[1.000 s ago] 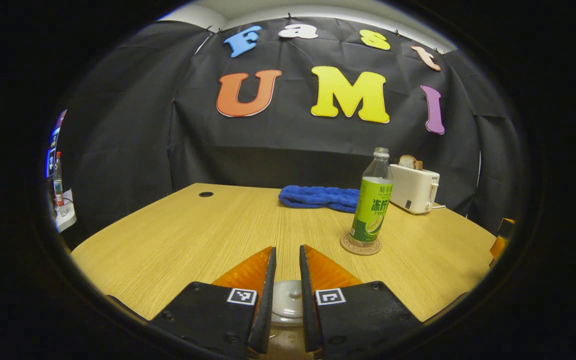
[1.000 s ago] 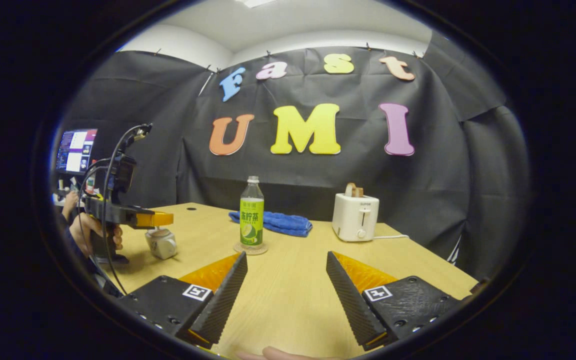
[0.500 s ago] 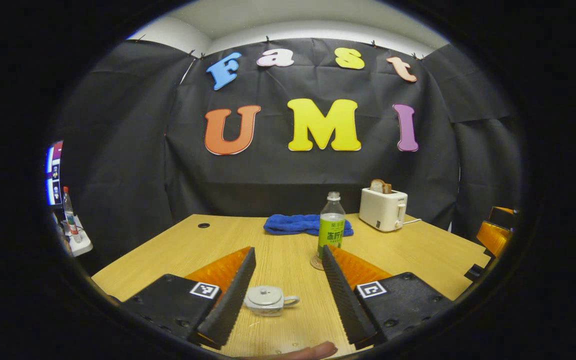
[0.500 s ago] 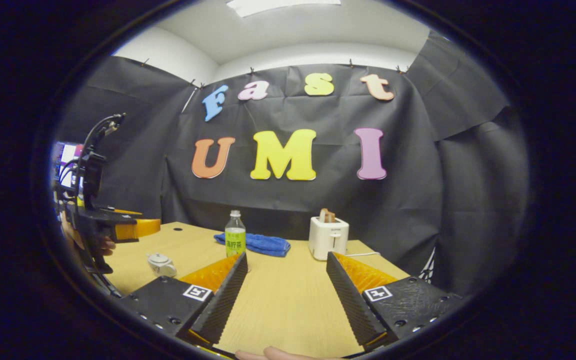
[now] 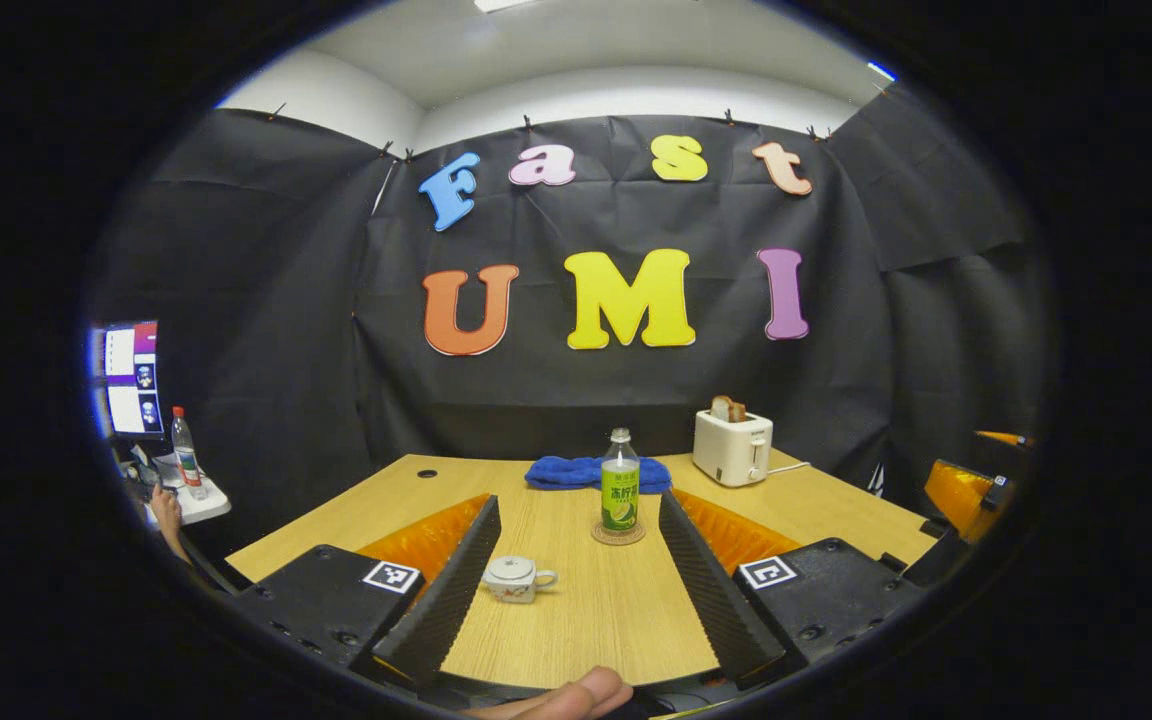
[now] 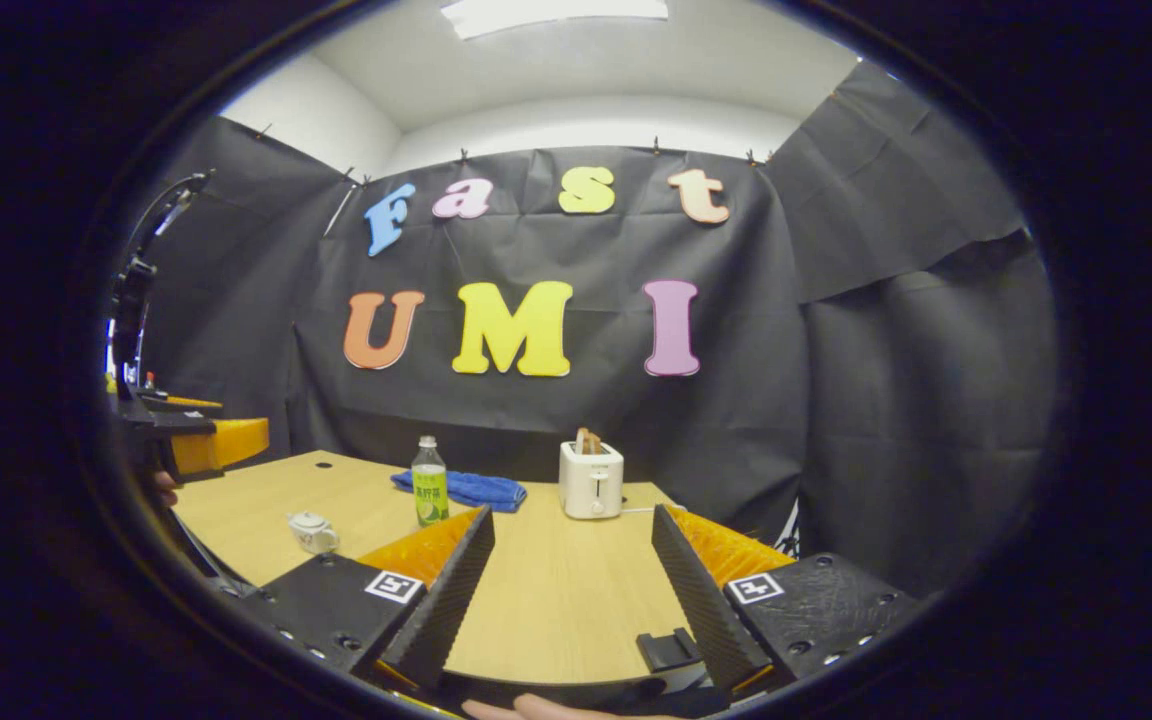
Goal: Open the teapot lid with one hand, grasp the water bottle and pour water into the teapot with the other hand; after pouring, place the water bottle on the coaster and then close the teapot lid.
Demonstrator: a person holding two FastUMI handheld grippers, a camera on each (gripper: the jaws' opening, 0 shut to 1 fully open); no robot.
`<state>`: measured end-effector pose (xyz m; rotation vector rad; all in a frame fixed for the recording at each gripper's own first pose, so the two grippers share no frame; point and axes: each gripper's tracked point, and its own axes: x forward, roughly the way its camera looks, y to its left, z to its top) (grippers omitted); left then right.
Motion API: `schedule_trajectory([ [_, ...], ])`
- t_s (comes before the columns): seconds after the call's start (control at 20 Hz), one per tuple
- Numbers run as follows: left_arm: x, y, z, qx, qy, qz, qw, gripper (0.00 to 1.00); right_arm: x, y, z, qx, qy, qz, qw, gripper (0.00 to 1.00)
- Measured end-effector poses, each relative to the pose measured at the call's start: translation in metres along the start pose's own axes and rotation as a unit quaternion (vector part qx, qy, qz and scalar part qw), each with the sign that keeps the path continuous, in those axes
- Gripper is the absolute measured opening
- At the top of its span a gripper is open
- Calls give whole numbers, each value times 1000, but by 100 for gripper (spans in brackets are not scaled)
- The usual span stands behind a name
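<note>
A small white teapot [image 5: 516, 578] stands on the wooden table [image 5: 586, 620] with its lid on, between and beyond my left gripper's open fingers. My left gripper [image 5: 578, 498] holds nothing. Farther back, the green-labelled water bottle [image 5: 620, 493] stands upright on a round coaster [image 5: 618, 535]. In the right gripper view, my right gripper [image 6: 571, 512] is open and holds nothing, back at the table's near edge. The teapot [image 6: 312, 532] and the bottle [image 6: 427, 483] lie far off to its left. The left gripper [image 6: 206, 445] shows at that view's left edge.
A blue towel [image 5: 581, 472] lies behind the bottle and a white toaster [image 5: 733, 447] with bread stands at the back right. The right gripper [image 5: 966, 490] shows at the right edge. A monitor [image 5: 131, 380] and a red-capped bottle [image 5: 186, 465] sit off the table's left. A fingertip [image 5: 576, 695] shows at the bottom.
My left gripper, narrowed around the teapot lid's knob a second ago, has opened and drawn back and up. My right gripper also pulled back; the table's objects look smaller in both views.
</note>
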<state>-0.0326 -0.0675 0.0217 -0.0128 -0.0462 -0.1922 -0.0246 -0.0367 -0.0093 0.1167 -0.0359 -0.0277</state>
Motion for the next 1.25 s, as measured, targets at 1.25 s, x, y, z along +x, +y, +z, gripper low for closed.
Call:
schedule_trajectory([
  [1.25, 10, 24, -18, 3, 7, 22, 1000, 100, 17, 26, -41, -47, 47, 34, 997, 95],
])
